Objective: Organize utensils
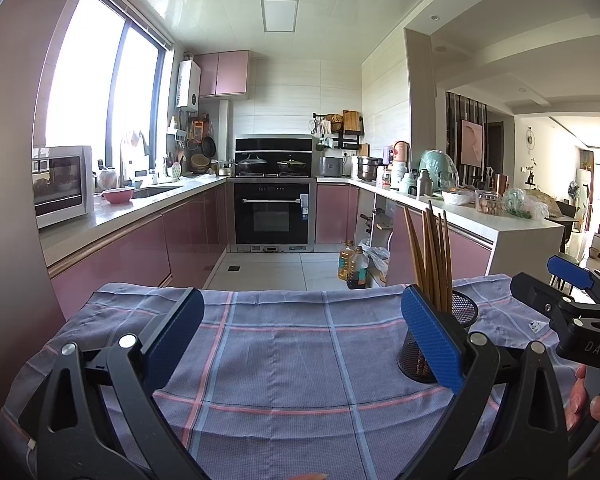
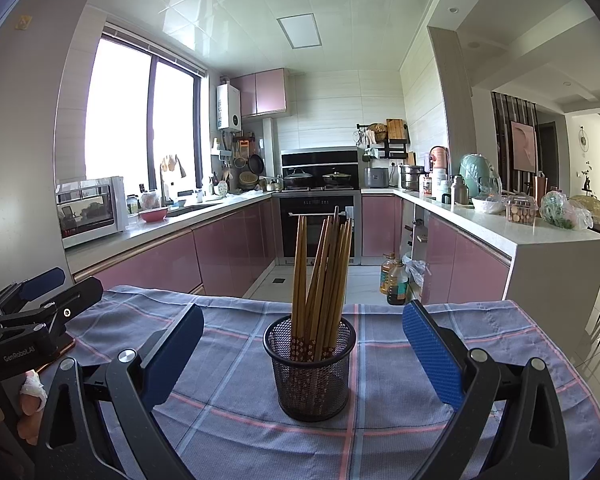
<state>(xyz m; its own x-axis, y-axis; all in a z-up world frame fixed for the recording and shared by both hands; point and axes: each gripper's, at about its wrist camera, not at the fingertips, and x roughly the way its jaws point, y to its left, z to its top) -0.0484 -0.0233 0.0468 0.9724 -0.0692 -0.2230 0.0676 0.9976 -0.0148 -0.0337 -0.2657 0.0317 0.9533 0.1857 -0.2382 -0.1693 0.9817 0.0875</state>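
A bench [image 2: 480,344] draped in a woven blue-grey cloth [image 1: 280,360] with pink and pale-blue check lines stands at the open end of a U-shaped kitchen. Glossy pink cabinet fronts [image 2: 156,264] run under pale stone worktops, a black built-in oven [image 1: 274,216] sits at the far wall under two lidded pans, and a tall window [image 1: 100,80] glares white on the left. On the cloth stands a round black wire-mesh cup [image 2: 310,368], upright, holding a loose fan of slender brown wooden chopsticks [image 2: 320,276] with flowered ends down inside the mesh. The right tool [image 2: 304,356] hangs with its blue textured pads wide apart, either side of the cup without touching. The left tool [image 1: 300,344] is likewise spread, empty, over bare cloth just left of the cup.
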